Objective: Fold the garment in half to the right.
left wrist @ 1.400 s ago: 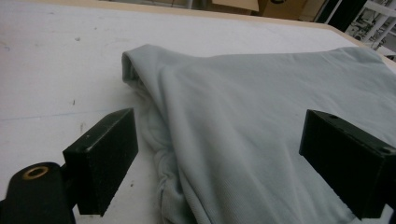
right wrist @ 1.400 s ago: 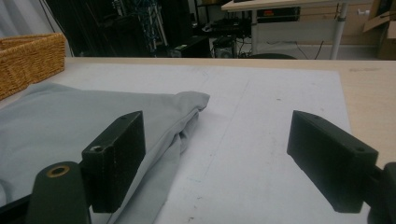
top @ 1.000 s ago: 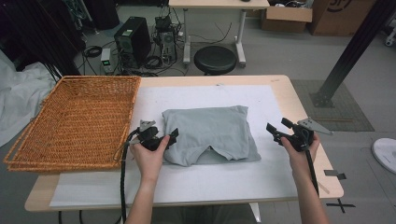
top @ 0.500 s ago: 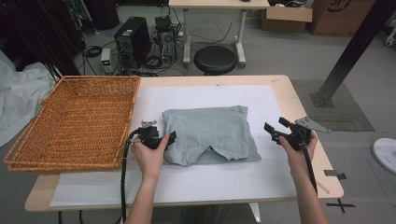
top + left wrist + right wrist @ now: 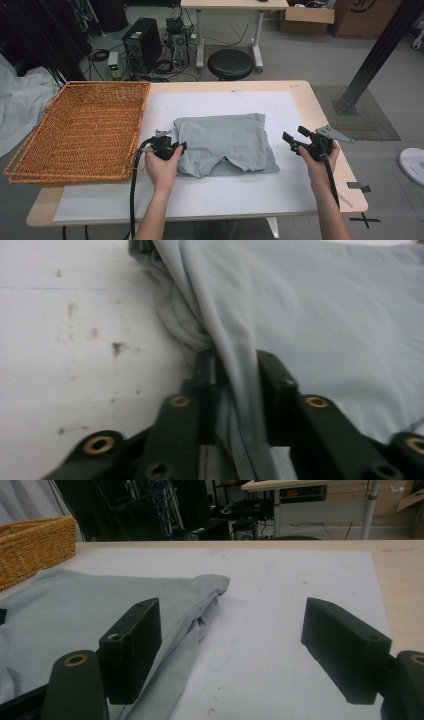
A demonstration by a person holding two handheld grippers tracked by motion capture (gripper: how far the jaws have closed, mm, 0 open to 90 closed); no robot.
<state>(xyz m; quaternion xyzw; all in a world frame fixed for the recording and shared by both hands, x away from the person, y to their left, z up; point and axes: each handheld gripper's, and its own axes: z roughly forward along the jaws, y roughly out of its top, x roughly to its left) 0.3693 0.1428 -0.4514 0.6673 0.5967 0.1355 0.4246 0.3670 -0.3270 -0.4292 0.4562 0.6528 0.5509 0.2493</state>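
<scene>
At a wooden table [image 5: 320, 107] covered by a white mat [image 5: 240, 192], a folded grey garment [image 5: 225, 142] lies at the middle of the mat, just right of a wicker basket [image 5: 80, 132]. The left gripper [image 5: 172, 149], at the garment's left edge, has just been closing its jaws and now pinches a fold of the grey cloth between its pads [image 5: 272, 385], as the left gripper view shows up close. The right gripper [image 5: 296, 139] hovers just off the garment's right edge, its jaws spread wide with nothing between them, above bare mat.
</scene>
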